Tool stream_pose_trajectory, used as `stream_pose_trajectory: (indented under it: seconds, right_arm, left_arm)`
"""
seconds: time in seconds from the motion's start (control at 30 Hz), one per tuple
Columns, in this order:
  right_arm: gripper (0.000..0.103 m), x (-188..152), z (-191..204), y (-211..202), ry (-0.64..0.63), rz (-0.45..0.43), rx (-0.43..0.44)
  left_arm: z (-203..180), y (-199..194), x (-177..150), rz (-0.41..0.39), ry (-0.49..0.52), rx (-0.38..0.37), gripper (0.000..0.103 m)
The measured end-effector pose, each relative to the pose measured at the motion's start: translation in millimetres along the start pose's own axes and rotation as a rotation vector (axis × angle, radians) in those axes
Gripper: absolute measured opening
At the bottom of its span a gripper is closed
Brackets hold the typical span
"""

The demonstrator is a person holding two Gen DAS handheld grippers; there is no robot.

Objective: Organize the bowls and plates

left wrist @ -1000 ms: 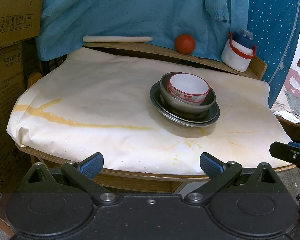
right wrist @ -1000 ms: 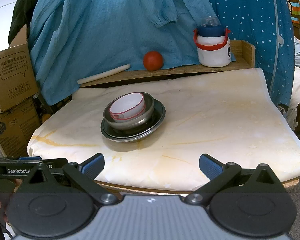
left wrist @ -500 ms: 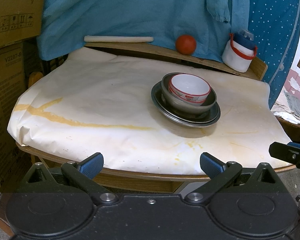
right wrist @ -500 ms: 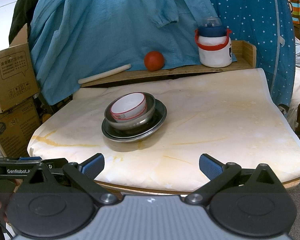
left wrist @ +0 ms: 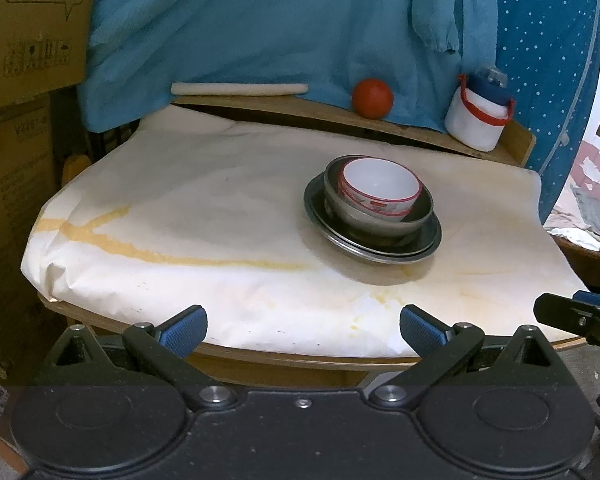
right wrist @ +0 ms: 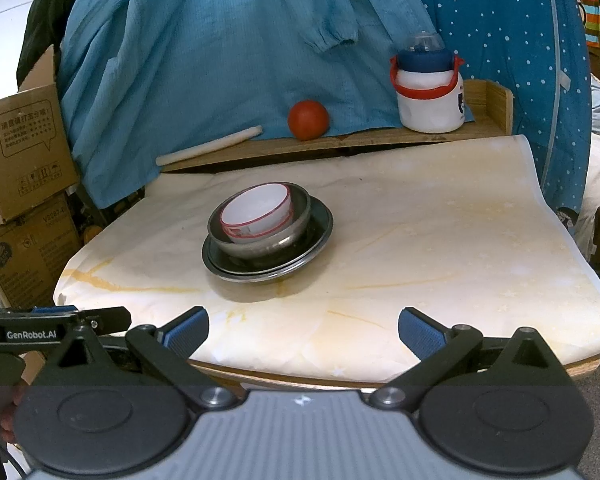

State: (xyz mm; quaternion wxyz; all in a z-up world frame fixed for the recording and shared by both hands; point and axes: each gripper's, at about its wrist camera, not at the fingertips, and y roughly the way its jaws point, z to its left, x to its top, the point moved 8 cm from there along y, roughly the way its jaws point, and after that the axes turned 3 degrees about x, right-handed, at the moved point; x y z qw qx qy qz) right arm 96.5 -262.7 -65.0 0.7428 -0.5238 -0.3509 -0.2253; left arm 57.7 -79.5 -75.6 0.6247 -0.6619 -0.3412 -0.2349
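White red-rimmed bowl (left wrist: pixel 378 190) nests in steel bowl (left wrist: pixel 380 220) on stacked steel plates (left wrist: pixel 374 246), mid-worktop (left wrist: pixel 220 216). Left gripper (left wrist: pixel 302 326) and right gripper (right wrist: pixel 303 326): jaws spread, empty.

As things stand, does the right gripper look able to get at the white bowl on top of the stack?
Probably yes: the right gripper is open, and nothing lies between it and the white bowl.

Even indoor light; soft shadows; fisheye-bent edges; slight blur.
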Motion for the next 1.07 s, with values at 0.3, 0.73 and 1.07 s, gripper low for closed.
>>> stream_pose_trajectory:
  seconds: [0.3,0.73,1.07]
  right_arm:
    - [0.103,-0.8,-1.5,1.3,0.002,0.005,-0.001]
    - [0.103,-0.1,-6.6,6.1,0.005,0.013,-0.001]
    - [0.103,1.5,-14.5,15.0,0.015,0.036,-0.002]
  left_arm:
    - [-2.1,1.0,-0.1,0.012,0.001,-0.015,0.102]
    - [-7.2,4.1,3.4,0.005,0.020,-0.001,0.102]
    - [-9.1,12.2,7.1,0.007,0.048,0.036,0.102]
